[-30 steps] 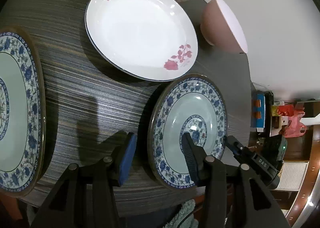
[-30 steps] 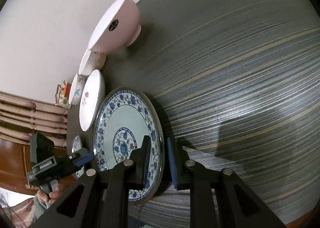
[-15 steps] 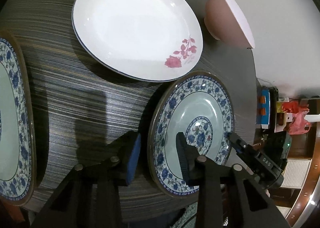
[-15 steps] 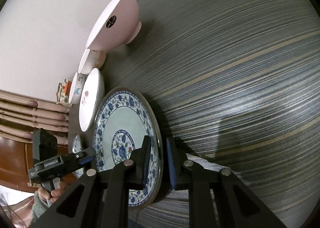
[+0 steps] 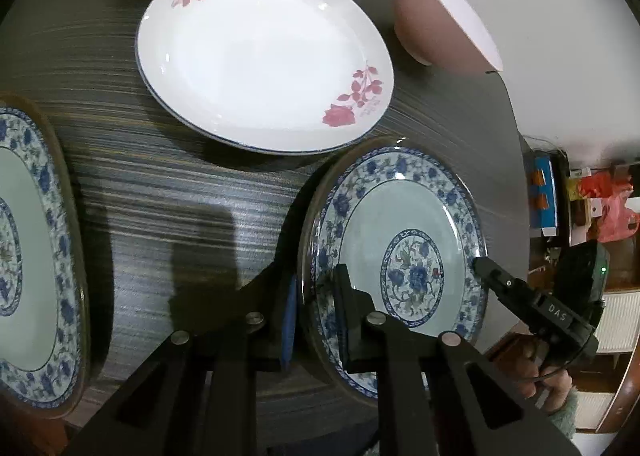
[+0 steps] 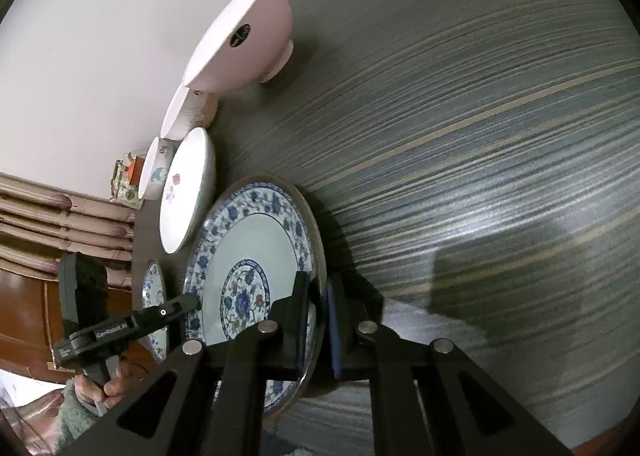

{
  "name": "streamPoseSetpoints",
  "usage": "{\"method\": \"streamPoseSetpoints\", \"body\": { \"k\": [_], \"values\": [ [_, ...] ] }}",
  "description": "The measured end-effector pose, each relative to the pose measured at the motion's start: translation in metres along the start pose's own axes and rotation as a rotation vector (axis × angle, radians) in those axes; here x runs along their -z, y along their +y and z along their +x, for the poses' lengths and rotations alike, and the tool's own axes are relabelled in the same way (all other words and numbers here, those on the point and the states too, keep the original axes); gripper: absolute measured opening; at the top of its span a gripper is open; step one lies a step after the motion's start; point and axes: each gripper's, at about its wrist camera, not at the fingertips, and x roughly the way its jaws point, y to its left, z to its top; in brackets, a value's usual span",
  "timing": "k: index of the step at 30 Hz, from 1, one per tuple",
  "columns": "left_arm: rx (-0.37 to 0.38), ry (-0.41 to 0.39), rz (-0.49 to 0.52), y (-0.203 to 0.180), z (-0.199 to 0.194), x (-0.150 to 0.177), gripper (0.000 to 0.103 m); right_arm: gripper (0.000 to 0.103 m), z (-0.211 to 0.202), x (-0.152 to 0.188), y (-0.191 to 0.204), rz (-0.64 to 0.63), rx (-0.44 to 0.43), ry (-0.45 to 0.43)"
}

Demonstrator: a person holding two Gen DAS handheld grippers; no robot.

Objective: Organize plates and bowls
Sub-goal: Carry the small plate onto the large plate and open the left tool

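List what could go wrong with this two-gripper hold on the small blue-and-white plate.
The left gripper and the right gripper each pinch opposite rims of the small blue-and-white floral plate. Uneven lifting could twist it out of the thin rim grips. Its far edge sits close to the white rose-patterned plate, so a forward swing might clip it. The pink bowl near the dark striped table edge could get knocked.

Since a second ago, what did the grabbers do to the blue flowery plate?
The left gripper closed its wide-open fingers onto the small blue plate rim. The right gripper stayed clamped on the opposite rim. The rose plate and pink bowl kept their places on the table.
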Motion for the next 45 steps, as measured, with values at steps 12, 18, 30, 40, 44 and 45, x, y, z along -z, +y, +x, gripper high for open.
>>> {"method": "streamPoseSetpoints", "body": {
  "k": [12, 18, 30, 40, 44, 45],
  "values": [
    [0.027, -0.052, 0.001, 0.016, -0.041, 0.009, 0.012, 0.009, -0.012, 0.01, 0.049, -0.078, -0.011, -0.025],
    [0.024, -0.125, -0.028, 0.042, -0.08, 0.006, 0.012, 0.009, 0.004, 0.004, 0.093, -0.139, -0.046, -0.01],
    [-0.058, -0.262, -0.185, 0.144, -0.16, 0.008, 0.012, 0.009, 0.09, 0.016, 0.207, -0.282, -0.111, 0.101],
    [-0.128, -0.276, -0.313, 0.225, -0.183, 0.021, 0.013, 0.009, 0.148, 0.041, 0.248, -0.322, -0.091, 0.194],
    [-0.131, -0.266, -0.334, 0.236, -0.177, 0.023, 0.013, 0.009, 0.157, 0.045, 0.247, -0.319, -0.075, 0.212],
    [-0.133, -0.263, -0.335, 0.238, -0.176, 0.024, 0.013, 0.009, 0.159, 0.046, 0.247, -0.318, -0.071, 0.214]
  ]
}}
